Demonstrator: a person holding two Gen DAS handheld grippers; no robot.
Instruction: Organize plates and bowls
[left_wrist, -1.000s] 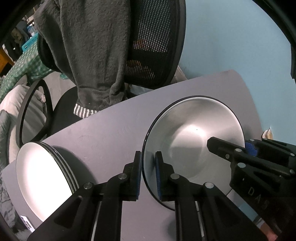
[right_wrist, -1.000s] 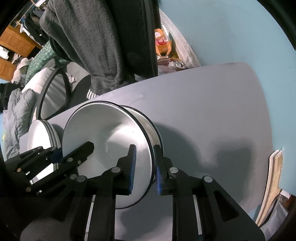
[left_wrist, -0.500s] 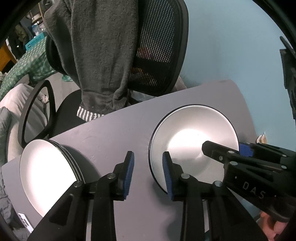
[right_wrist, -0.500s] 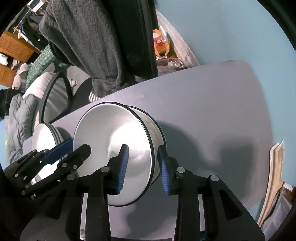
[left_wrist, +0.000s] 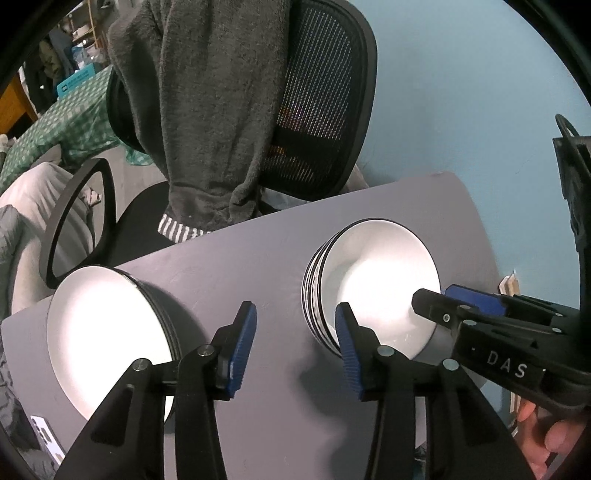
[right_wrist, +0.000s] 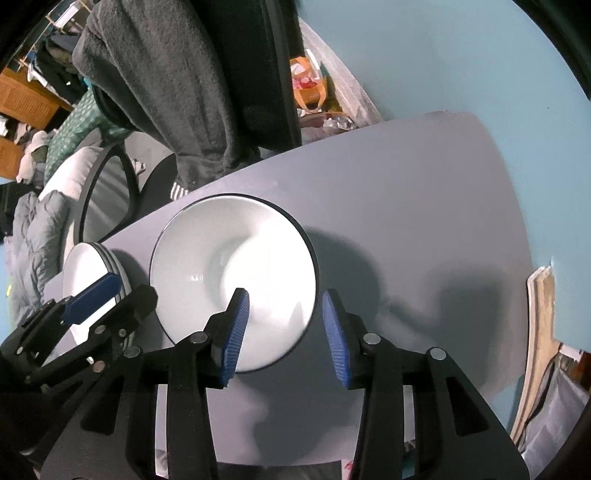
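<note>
A stack of white bowls sat nested on the grey table, with a stack of plates well to its left. The left gripper and the right gripper both gaped, holding nothing.

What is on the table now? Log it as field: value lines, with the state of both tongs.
surface: grey table
bowls: stack of white bowls with dark rims, nested, on the table
plates: stack of white plates, to the left of the bowls
left tongs: open, holding nothing
right tongs: open, holding nothing
behind table: mesh chair draped with grey towel
</note>
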